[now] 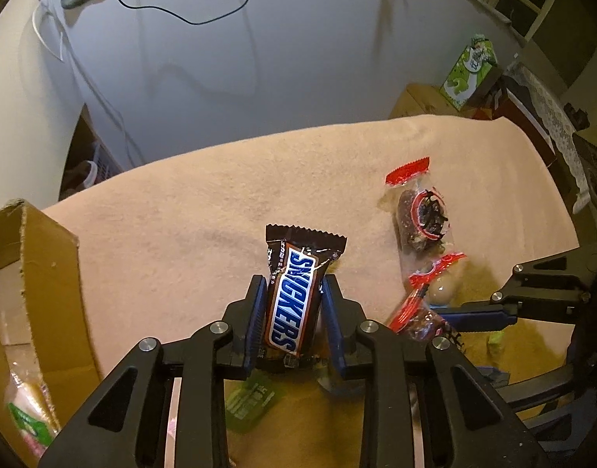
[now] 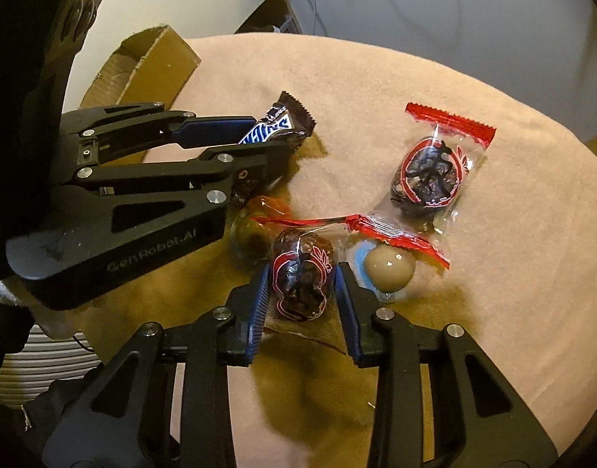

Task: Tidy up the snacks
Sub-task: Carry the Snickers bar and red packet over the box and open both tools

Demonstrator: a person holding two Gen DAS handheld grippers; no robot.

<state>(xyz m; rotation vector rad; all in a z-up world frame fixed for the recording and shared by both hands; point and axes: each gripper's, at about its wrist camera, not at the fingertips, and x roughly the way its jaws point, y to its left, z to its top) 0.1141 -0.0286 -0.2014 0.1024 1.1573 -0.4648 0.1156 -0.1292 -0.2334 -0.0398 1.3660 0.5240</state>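
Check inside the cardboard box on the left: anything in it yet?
One pink-and-green wrapped snack lies low in the cardboard box. The near wall and frame edge hide the remaining floor, so a full count isn't possible.

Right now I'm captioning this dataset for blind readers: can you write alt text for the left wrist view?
The left claw grips a Snickers bar upright over a peach blanket. A torn cardboard box stands at left; clear, red-edged snack packets lie at right, where the right claw reaches in.
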